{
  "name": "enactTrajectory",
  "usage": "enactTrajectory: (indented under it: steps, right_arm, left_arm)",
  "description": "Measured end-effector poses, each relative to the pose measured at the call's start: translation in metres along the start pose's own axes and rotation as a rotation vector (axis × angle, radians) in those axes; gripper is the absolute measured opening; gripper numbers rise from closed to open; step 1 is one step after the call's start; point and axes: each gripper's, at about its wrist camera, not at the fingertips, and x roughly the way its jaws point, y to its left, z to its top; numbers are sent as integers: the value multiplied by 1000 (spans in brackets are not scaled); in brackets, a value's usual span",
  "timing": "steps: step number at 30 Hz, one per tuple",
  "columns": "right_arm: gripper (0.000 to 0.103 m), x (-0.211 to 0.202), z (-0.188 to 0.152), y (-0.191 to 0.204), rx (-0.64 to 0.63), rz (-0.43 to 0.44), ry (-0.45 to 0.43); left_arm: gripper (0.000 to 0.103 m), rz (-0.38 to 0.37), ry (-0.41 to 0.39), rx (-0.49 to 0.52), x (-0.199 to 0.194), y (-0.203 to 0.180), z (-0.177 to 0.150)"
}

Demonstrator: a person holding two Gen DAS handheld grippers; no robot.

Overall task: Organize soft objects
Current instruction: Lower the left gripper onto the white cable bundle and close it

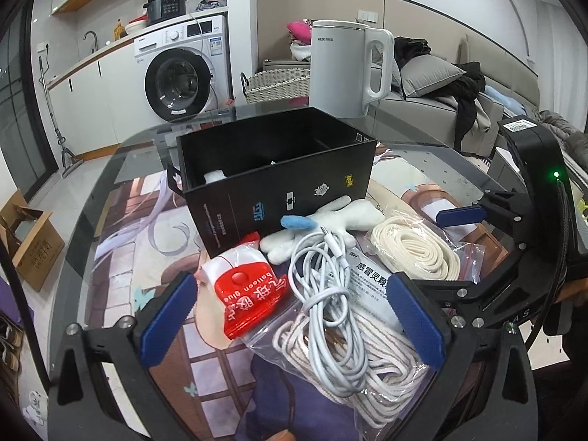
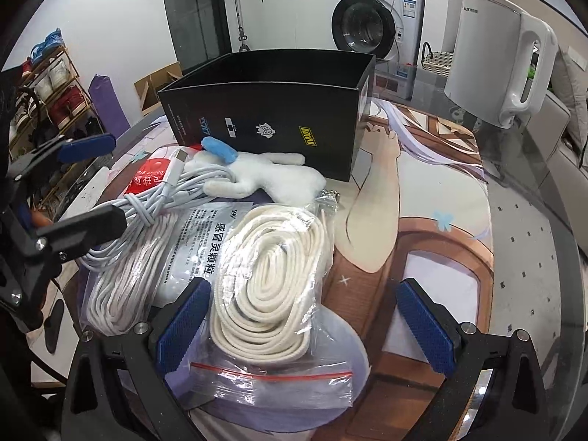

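A pile of soft things lies in front of the open black box (image 1: 279,169) (image 2: 268,110). It holds a white plush toy (image 1: 330,224) (image 2: 257,176) with a blue part, a bundled white USB cable (image 1: 323,294) (image 2: 165,194), a bagged thin white cord (image 1: 367,367) (image 2: 117,283), a bagged flat cream rope (image 1: 415,250) (image 2: 272,275), a white sachet (image 1: 367,275) (image 2: 198,242) and a red balloon-glue pack (image 1: 250,294) (image 2: 147,176). My left gripper (image 1: 292,318) (image 2: 90,187) is open above the cable. My right gripper (image 2: 305,327) (image 1: 441,250) is open over the cream rope's bag.
Something white (image 1: 215,176) lies inside the box. A white kettle (image 1: 349,70) (image 2: 496,55) stands behind it on the round glass table (image 1: 92,220) (image 2: 533,257) with a printed mat. Beyond are a washing machine (image 1: 180,70), a wicker basket (image 1: 275,86) and a sofa (image 1: 441,110).
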Motion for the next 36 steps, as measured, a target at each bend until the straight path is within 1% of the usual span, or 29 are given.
enactTrajectory:
  steps: [5, 9, 11, 12, 13, 15, 17, 18, 21, 25, 26, 28, 29, 31, 32, 36]
  right_arm:
    - [102, 0, 0, 3, -6, 7, -2]
    - [101, -1, -1, 4, -9, 13, -5]
    - [99, -1, -1, 5, -11, 15, -5]
    - [99, -1, -1, 4, -10, 16, -4]
    - [98, -2, -1, 4, -10, 18, -5]
    - [97, -2, -1, 4, -9, 20, -5]
    - [94, -3, -2, 4, -11, 20, -6]
    - [94, -3, -1, 4, -11, 20, -7]
    - [93, -4, -2, 4, -13, 27, -9]
    - [93, -4, -2, 6, -18, 30, -9]
    - [93, -4, -2, 6, -19, 31, -9]
    - [93, -4, -2, 7, -21, 33, -9]
    - [93, -4, -2, 7, -20, 34, -10]
    - [93, -5, -2, 8, -20, 35, -12]
    - [92, -4, -2, 7, -20, 36, -13]
    - [86, -6, -2, 8, -25, 35, -13]
  left_arm:
    - [103, -14, 18, -17, 5, 1, -3]
    - [102, -40, 30, -18, 8, 0, -4]
    - [98, -45, 25, -1, 8, -3, -5]
    - [92, -50, 24, 3, 8, -4, -5]
    - [88, -55, 25, 2, 8, -5, -6]
    - [85, -68, 29, -1, 8, -5, -6]
    - [76, -69, 29, 2, 8, -6, -6]
    - [69, -71, 29, 4, 7, -6, -6]
    - [62, -72, 28, 12, 7, -8, -7]
    - [45, -70, 36, 22, 9, -9, -8]
    - [42, -72, 37, 23, 9, -9, -9]
    - [34, -78, 35, 27, 9, -10, -9]
    - [33, -77, 33, 30, 8, -11, -8]
    - [28, -84, 28, 34, 7, -11, -8]
    - [26, -86, 21, 33, 6, -11, -7]
    - [26, -94, 16, 30, 5, -9, -7]
